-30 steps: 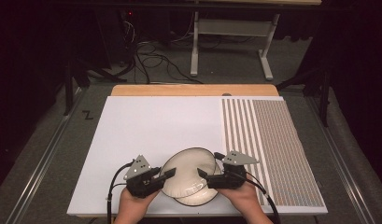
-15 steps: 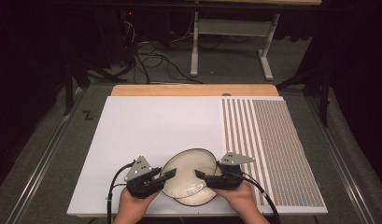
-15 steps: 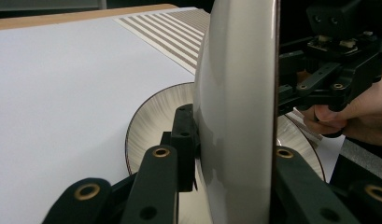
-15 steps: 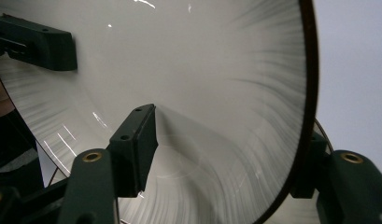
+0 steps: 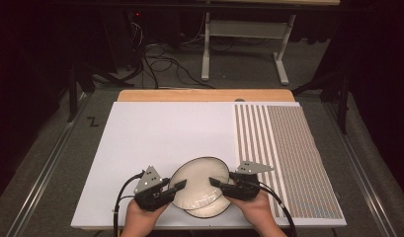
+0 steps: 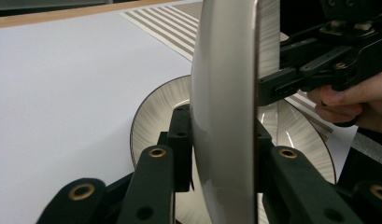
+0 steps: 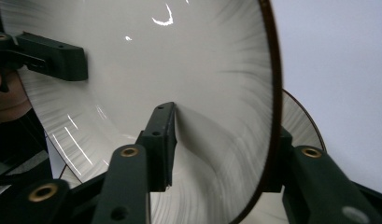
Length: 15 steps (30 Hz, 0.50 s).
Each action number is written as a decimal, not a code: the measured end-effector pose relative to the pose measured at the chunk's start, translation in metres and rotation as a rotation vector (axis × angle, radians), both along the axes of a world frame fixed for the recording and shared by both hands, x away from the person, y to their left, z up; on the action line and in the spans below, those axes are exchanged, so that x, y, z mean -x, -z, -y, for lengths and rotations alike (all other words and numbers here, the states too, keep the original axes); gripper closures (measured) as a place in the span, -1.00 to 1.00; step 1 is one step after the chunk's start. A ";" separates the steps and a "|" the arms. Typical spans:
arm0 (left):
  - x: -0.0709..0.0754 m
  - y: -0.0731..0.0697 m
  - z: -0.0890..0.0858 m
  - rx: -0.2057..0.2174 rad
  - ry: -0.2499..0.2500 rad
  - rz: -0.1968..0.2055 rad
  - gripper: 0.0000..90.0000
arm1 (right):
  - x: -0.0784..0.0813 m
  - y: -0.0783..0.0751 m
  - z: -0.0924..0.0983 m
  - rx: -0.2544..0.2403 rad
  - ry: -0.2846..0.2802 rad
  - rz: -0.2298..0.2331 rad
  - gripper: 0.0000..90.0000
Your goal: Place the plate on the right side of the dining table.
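Cream-white ceramic with a thin dark brown rim: this is the upper plate [image 5: 197, 180], lifted and tilted above a second plate [image 5: 209, 210] of the same kind, which lies flat on the white table [image 5: 165, 133] near its front edge, at about 6 o'clock of the table. Fine grey brushed lines run from the rim towards the middle of the upper plate, and its glaze shines with small reflections in the right gripper view [image 7: 179, 56].

At 9 o'clock of this plate the left gripper [image 5: 179, 186] holds the rim, its jaws closed narrow on both faces of it, as the left gripper view shows [image 6: 223, 140]. At 3 o'clock the right gripper [image 5: 215, 183] has one jaw on each face of the rim; its jaws have just been closing on the plate, and whether the pads already press I cannot tell. A striped mat [image 5: 288, 158] covers the table at 3 o'clock, well apart from the plates.
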<state>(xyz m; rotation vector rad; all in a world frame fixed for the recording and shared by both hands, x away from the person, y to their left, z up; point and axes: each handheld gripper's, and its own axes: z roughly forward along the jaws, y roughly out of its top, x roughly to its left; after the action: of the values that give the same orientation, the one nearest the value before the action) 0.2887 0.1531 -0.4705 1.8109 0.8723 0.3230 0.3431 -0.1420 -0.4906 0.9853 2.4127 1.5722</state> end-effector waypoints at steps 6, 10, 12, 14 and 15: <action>0.000 0.001 -0.001 -0.004 -0.024 -0.011 0.55 | 0.001 -0.002 0.006 -0.006 -0.005 0.000 0.47; 0.001 0.006 -0.007 0.004 -0.053 -0.021 0.58 | 0.002 -0.003 0.012 -0.015 0.010 0.003 0.61; -0.001 0.010 -0.007 0.021 -0.060 -0.037 0.62 | 0.003 -0.005 0.014 -0.023 0.001 0.014 0.65; -0.003 0.010 -0.008 0.033 -0.052 -0.048 0.64 | 0.004 -0.007 0.016 -0.024 0.003 0.013 0.68; -0.003 0.009 -0.009 0.042 -0.046 -0.055 0.67 | 0.005 -0.007 0.017 -0.025 0.001 0.016 0.69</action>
<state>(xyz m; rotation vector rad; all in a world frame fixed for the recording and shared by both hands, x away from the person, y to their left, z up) 0.2914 0.1622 -0.4797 1.7697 0.9532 0.2833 0.3384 -0.1586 -0.4837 0.9748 2.3876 1.6077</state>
